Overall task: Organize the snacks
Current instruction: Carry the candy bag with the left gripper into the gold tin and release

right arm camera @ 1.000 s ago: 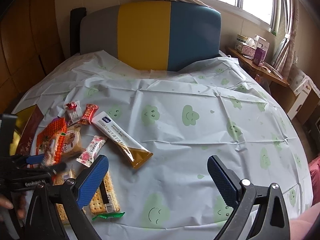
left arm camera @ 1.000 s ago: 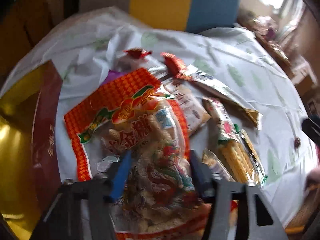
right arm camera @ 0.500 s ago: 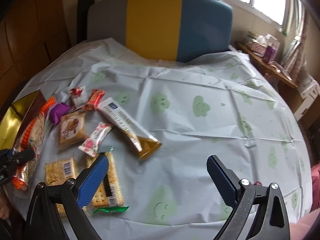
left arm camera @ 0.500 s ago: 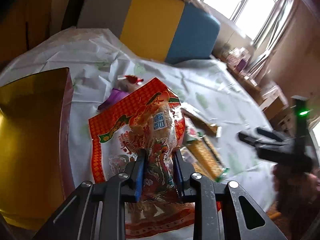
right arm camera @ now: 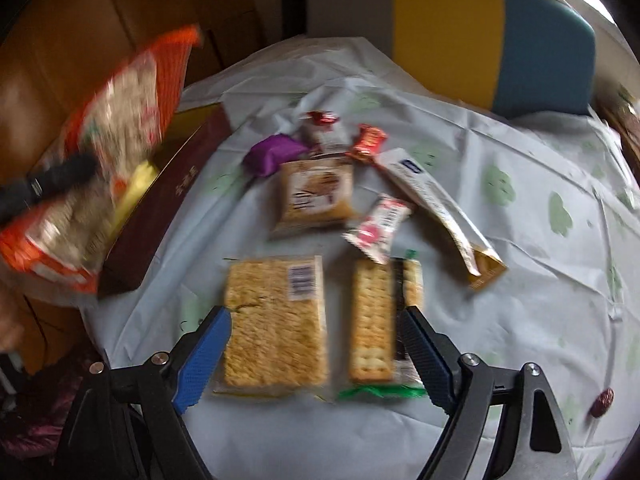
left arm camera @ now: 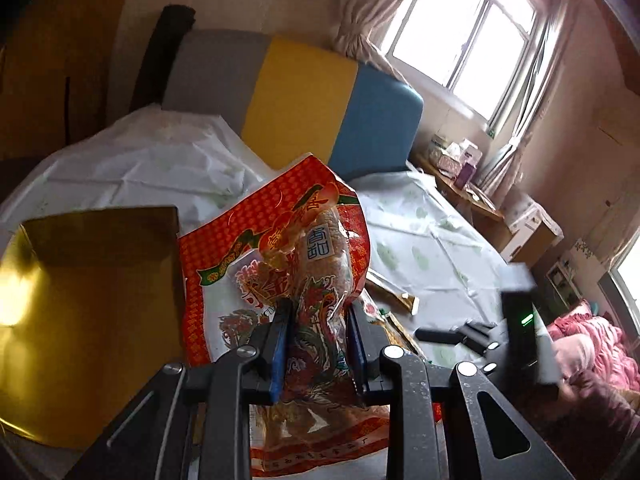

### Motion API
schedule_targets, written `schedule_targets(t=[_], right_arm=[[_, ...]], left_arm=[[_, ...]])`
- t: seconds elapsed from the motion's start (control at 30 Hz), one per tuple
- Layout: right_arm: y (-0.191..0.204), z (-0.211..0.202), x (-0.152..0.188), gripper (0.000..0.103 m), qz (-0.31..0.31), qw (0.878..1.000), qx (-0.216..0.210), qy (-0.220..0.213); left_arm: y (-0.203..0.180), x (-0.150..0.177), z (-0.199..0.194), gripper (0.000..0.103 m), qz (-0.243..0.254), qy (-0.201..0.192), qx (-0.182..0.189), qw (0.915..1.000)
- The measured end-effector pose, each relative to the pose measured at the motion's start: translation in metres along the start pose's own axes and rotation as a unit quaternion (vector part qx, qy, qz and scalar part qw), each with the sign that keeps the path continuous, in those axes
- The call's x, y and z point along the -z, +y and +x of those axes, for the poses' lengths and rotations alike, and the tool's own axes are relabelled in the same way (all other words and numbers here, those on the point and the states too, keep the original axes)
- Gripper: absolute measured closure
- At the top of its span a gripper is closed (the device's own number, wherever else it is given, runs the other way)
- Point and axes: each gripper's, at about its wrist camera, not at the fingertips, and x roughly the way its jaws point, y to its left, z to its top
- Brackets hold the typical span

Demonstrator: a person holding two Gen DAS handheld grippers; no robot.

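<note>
Red-orange snack bag — upright, crinkled, lifted

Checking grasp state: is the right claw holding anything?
No, the right claw is open above the cracker packs, gripping nothing.

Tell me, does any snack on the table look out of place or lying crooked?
Mostly a loose scatter. The long white bar lies diagonally, and the pink-and-white candy rests tilted, its lower end overlapping the cracker pack. One small dark red candy sits alone near the table's edge. Nothing looks spilled or torn.
</note>
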Motion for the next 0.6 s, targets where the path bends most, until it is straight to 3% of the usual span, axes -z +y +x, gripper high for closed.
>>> schedule_targets(t=[0.13,0.3,0.47,0.6], right_arm=[[0.010,0.025,0.002,0.015,-0.009,1.000,0.008,0.028],[0.011,0.035,0.008,0.012,-0.020,0.999,0.019,0.044],[0.013,0.035,0.010,0.012,-0.026,0.999,0.022,0.041],[0.016,0.035,0.008,0.012,-0.029,0.999,0.024,0.038]], left_arm=[[0.018,-0.013,-0.017,0.076,-0.002,-0.019,-0.029,0.9994],[0.062,-0.028,-0.021,0.076,-0.014,-0.019,-0.112,0.9934],[0.107,-0.036,0.003,0.076,-0.022,0.013,-0.183,0.9829],[0.122,-0.036,0.042,0.076,-0.013,0.056,-0.200,0.9780]])
